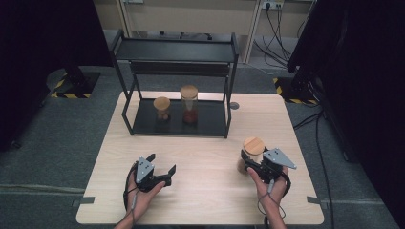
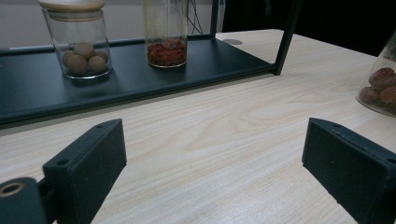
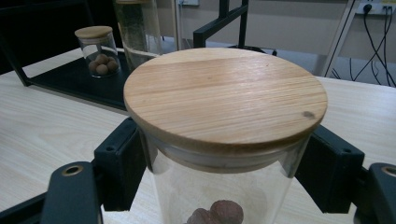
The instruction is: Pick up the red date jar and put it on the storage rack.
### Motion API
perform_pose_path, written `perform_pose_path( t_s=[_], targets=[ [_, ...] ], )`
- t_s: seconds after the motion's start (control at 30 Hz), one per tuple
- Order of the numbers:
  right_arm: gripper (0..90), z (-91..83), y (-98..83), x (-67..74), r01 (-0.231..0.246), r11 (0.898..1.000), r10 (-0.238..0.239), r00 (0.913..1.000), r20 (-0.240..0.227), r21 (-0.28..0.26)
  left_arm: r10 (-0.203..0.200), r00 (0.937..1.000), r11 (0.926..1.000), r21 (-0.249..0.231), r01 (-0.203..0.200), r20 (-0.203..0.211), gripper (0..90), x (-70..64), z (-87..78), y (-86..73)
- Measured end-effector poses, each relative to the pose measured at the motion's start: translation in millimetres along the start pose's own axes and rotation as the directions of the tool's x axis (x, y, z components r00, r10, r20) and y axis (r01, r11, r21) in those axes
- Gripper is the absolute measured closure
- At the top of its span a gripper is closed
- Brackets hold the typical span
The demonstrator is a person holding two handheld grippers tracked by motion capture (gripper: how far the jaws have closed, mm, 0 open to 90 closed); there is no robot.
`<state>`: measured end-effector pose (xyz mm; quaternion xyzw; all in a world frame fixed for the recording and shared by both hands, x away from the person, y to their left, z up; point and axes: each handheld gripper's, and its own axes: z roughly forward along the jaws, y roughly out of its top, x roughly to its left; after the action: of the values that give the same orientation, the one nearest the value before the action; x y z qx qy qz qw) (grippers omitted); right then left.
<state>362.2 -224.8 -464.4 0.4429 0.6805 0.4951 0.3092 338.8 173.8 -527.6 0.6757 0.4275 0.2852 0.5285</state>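
Jaws of right gripper [image 1: 247, 162] closed against the glass wall of a jar [image 3: 224, 140], just under its wooden lid [image 3: 225, 98]; dark red fruit at the jar's bottom. Jar upright on the table [image 1: 205, 157], at its right side, near the front edge, well apart from the shelf [image 1: 179, 121]. Left gripper [image 1: 160, 169]: jaws spread wide, nothing between them, bare tabletop beyond; held low over the table's left front by the left hand [image 1: 141, 191]. Shelf: black metal, two tiers, at the table's back. Lower tier: short jar [image 1: 162, 108] with round pale-brown fruit and a wooden lid, left; just beside it, tall jar [image 1: 189, 104] with red contents, right. Right hand [image 1: 267, 188] grips its gripper from behind. Cables trail from both grippers toward the front edge.
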Motion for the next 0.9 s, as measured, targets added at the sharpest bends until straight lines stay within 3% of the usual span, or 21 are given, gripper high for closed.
perform_pose_path(
  t_s=[0.5,0.9],
  targets=[
    [25.4,-2.4,14.0,7.1,0.010,1.000,-0.011,0.9997,-0.021,-0.021,-0.001,1.0000,1.0000,0.000,0.001,0.000,5.7,0.1,0.0,0.0],
    [25.4,5.8,26.0,10.4,0.024,0.999,-0.025,0.9992,-0.032,-0.026,0.001,1.0000,1.0000,0.000,-0.001,-0.001,5.7,-0.1,0.0,0.0]
  ],
)
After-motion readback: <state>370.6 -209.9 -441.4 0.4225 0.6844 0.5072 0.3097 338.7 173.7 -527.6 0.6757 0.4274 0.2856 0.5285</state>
